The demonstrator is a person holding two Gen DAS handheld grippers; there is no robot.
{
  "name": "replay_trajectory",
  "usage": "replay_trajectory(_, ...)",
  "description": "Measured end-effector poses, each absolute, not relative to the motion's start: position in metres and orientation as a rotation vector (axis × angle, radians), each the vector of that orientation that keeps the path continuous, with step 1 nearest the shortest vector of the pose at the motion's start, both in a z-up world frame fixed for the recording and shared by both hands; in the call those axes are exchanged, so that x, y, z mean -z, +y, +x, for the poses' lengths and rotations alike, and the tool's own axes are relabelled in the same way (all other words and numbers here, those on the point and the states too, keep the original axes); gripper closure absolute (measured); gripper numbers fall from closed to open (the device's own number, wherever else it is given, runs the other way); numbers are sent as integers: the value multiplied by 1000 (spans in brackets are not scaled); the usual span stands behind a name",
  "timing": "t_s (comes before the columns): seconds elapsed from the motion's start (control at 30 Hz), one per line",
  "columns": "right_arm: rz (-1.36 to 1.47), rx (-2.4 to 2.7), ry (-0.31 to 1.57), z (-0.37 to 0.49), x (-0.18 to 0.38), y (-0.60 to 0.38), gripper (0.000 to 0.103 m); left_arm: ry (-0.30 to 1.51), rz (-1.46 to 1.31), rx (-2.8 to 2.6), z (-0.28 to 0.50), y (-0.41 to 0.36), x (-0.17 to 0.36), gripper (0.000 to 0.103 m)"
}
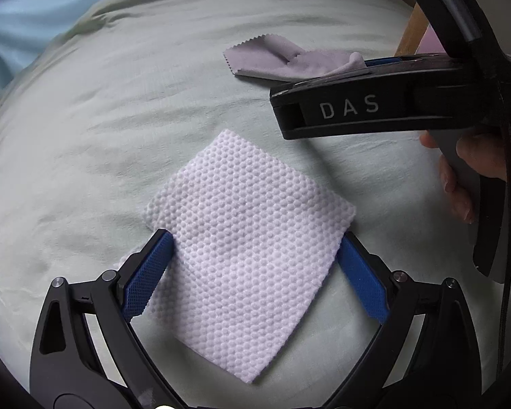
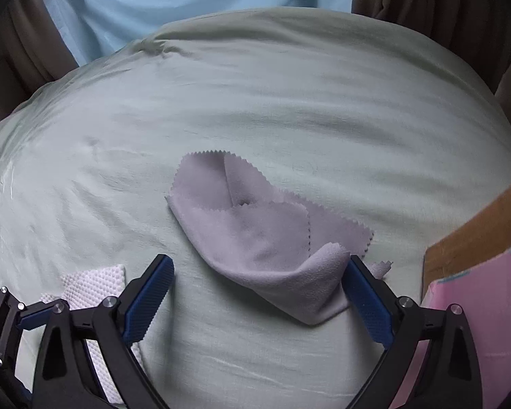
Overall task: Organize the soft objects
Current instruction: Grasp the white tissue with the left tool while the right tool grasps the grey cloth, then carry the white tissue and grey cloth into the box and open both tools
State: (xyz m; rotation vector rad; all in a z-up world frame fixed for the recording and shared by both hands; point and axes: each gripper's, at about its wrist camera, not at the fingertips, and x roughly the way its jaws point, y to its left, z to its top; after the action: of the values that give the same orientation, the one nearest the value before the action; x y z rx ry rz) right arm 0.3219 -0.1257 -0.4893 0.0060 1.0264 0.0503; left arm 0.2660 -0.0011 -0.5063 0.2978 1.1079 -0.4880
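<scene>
A white dimpled cloth (image 1: 245, 252) lies flat on the pale green bedsheet (image 1: 102, 119). My left gripper (image 1: 253, 242) is open, its blue fingers on either side of the cloth. A crumpled lilac cloth with zigzag edges (image 2: 272, 235) lies on the sheet; it also shows in the left wrist view (image 1: 282, 61). My right gripper (image 2: 260, 266) is open over the lilac cloth's near end, with a raised fold against its right finger (image 2: 364, 289). The right gripper also shows in the left wrist view (image 1: 378, 68), and the white cloth in the right wrist view (image 2: 95, 286).
A cardboard box (image 2: 477, 228) with a pink item (image 2: 477, 323) in front stands at the right edge of the bed. A light blue fabric (image 2: 187, 0) hangs behind the bed. A wooden post (image 1: 412, 30) stands at the far right.
</scene>
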Motion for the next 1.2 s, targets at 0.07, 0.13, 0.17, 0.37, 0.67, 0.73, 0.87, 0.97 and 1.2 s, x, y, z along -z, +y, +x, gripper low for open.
replay_trajectory(0.07,-33,-49,1024,326,489,-123,22,1101,298,489,268,-2,504,12)
replay_trajectory(0.13,-44,-56,1013,329,485,-122,34,1094,292,482,272,-1,501,24)
replay_trajectory(0.17,-51,-59,1012,332,485,-122,41,1090,287,472,275,2,498,37)
replay_trajectory(0.37,-83,-106,1019,337,480,-113,78,1099,260,425,291,19,495,81)
replay_trajectory(0.67,-43,-123,1016,335,466,-100,90,1137,180,409,297,36,482,89)
replay_trajectory(0.73,-36,-126,1008,332,459,-98,90,1128,171,399,294,41,474,89)
replay_trajectory(0.87,-20,-123,983,321,438,-96,90,1105,152,385,287,51,454,89)
replay_trajectory(0.97,-9,-120,963,311,421,-94,92,1088,138,377,284,57,437,89)
replay_trajectory(1.2,28,-108,910,278,367,-91,93,1033,103,360,260,73,384,89)
